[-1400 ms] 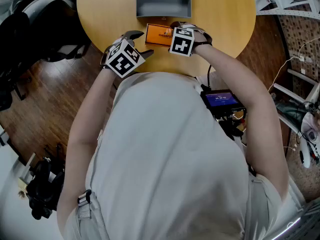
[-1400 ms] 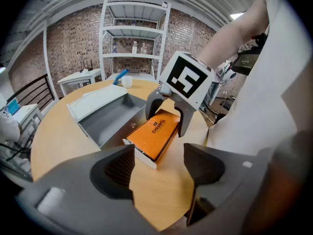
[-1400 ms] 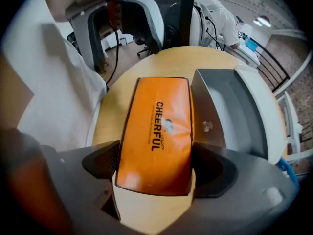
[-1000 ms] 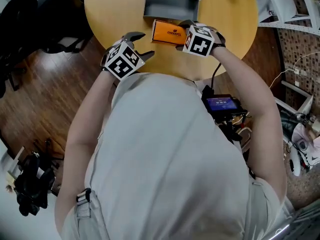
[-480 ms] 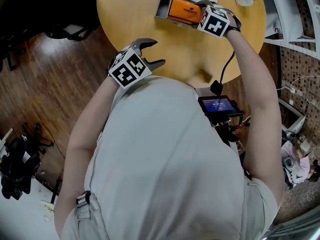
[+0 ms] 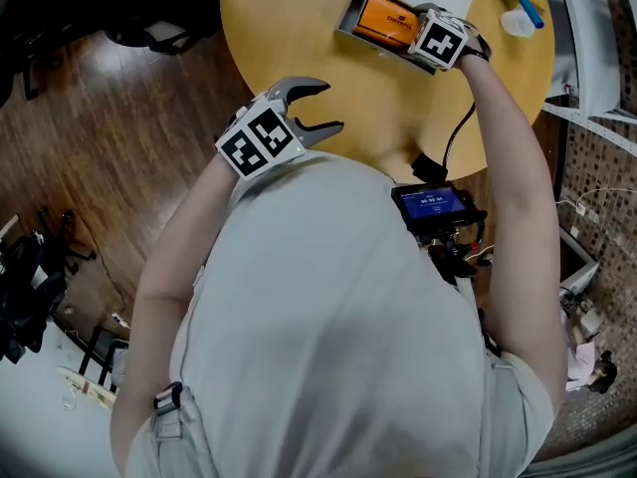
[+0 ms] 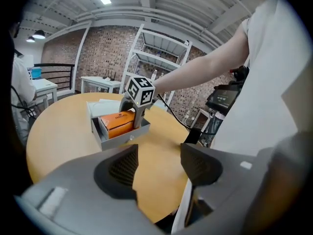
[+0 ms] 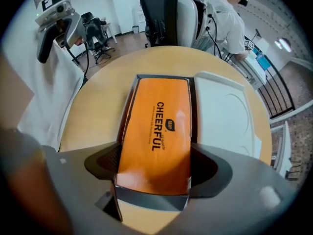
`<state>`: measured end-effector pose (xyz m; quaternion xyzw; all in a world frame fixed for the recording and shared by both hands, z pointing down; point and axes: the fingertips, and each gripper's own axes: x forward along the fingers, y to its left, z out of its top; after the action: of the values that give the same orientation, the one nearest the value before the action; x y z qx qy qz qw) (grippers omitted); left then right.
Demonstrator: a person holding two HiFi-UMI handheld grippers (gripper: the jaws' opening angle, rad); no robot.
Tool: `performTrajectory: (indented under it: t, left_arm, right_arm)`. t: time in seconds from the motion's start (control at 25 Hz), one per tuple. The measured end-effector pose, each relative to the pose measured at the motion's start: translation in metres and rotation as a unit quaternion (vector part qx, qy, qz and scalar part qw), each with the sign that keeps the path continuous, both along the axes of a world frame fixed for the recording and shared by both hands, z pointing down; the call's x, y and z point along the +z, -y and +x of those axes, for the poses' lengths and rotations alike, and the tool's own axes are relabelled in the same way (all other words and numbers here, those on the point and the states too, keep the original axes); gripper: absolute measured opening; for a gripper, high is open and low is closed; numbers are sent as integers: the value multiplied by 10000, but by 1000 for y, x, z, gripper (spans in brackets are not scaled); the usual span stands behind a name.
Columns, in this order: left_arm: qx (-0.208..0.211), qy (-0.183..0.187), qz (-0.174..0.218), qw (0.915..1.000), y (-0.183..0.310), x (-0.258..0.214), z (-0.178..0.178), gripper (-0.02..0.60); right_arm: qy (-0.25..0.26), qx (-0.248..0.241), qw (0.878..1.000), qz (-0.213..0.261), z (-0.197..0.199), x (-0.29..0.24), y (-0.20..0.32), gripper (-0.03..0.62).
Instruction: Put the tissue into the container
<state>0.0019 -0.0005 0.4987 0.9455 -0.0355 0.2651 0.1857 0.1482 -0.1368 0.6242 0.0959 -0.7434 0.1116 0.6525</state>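
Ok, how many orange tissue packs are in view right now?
1. The orange tissue pack lies in the grey container on the round table, gripped between the right gripper's jaws. No other shows, though the person's body hides part of the table.

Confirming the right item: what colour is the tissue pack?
The tissue pack is orange with dark print; right gripper view shows it best.

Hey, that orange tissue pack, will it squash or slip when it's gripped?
Probably light and a bit squashy: the tissue pack looks like a soft wrapped packet. Its glossy wrapper could slip in the right hand-held gripper. Flat-sided, so unlikely to roll.
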Motion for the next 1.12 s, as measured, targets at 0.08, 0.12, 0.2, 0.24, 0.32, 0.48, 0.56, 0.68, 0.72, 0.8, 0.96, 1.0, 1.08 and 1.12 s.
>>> performTrajectory:
  t: [0.08,0.12,0.2,0.24,0.32,0.48,0.56,0.68,0.72,0.8,0.96,1.0,1.08,1.12]
  left_arm:
    - [3,11,20,10000,3,0,-1,273]
    - [8,6,41,10000,4,0,0,273]
    - [7,-20,95,10000,8,-3,2,273]
    - [3,-27,125,9999,10,-4,3,270]
    - [13,-35,179,9998,12,-7,5,267]
    - [69,-235,223,9995,12,-22,14,259]
    - [-34,-494,203,9986,16,-36,20,247]
    - [-250,-914,276,9951,26,-60,34,226]
    - [-293,-1021,365,9937,29,-68,39,213]
    - [-372,-1164,596,9907,34,-82,48,177]
    - [-701,-1135,1017,9858,46,-94,51,14]
    - [-730,-1158,1049,9850,46,-97,51,0]
    - [-702,-1213,1058,9845,42,-101,54,0]
    - [-669,-1225,1063,9845,39,-102,55,0]
  right_arm:
    - [-1,98,10000,9,2,-1,-1,417]
    - [2,149,9999,45,3,-4,-1,423]
    - [106,328,9992,184,5,-17,-1,428]
    - [251,439,9982,328,4,-28,0,428]
    - [785,693,9916,765,-3,-60,1,417]
    - [2186,1090,9582,1488,-30,-133,-27,310]
    - [2789,1346,9370,1613,-43,-161,-47,310]
    - [3563,1811,8991,1787,-48,-197,-69,242]
    - [3785,1935,8864,1831,-48,-209,-76,215]
    - [4093,2101,8669,1919,-47,-228,-91,148]
    - [4118,2170,8572,2202,-40,-247,-112,-2]
    - [4115,2171,8555,2272,-39,-251,-117,-2]
    - [4160,2151,8510,2378,-38,-258,-125,-3]
    - [4188,2132,8486,2430,-39,-261,-129,-3]
